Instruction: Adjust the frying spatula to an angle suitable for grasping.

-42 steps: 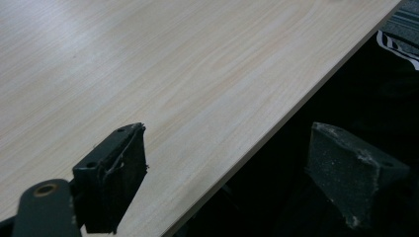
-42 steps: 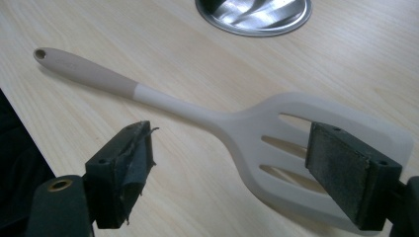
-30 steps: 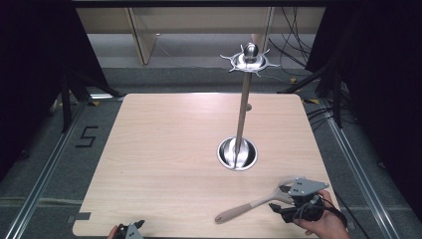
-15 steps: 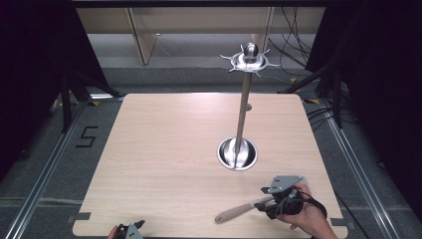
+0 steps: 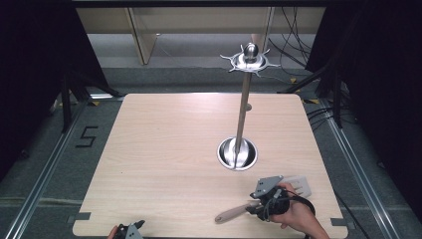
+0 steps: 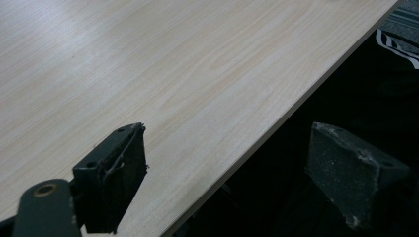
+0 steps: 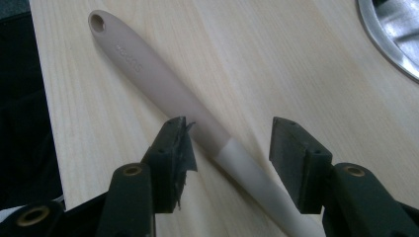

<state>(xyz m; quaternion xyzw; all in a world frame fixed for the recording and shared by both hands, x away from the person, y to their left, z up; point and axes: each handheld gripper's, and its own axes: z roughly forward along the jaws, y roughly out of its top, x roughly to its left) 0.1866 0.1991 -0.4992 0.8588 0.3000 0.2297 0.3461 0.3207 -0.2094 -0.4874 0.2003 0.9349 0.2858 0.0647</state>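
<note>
spatula (image 7: 163, 81) flat, handle away from right tongs (image 7: 230, 148), jaws apart

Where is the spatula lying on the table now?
In the high view the spatula lies flat near the table's front right edge, just in front of the stand's round base, between the right gripper's open jaws.

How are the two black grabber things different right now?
The right gripper has its jaws either side of a beige spatula handle; the left gripper has nothing between its jaws. The right one is over the table; the left one straddles the table's edge. Both are open.
</note>
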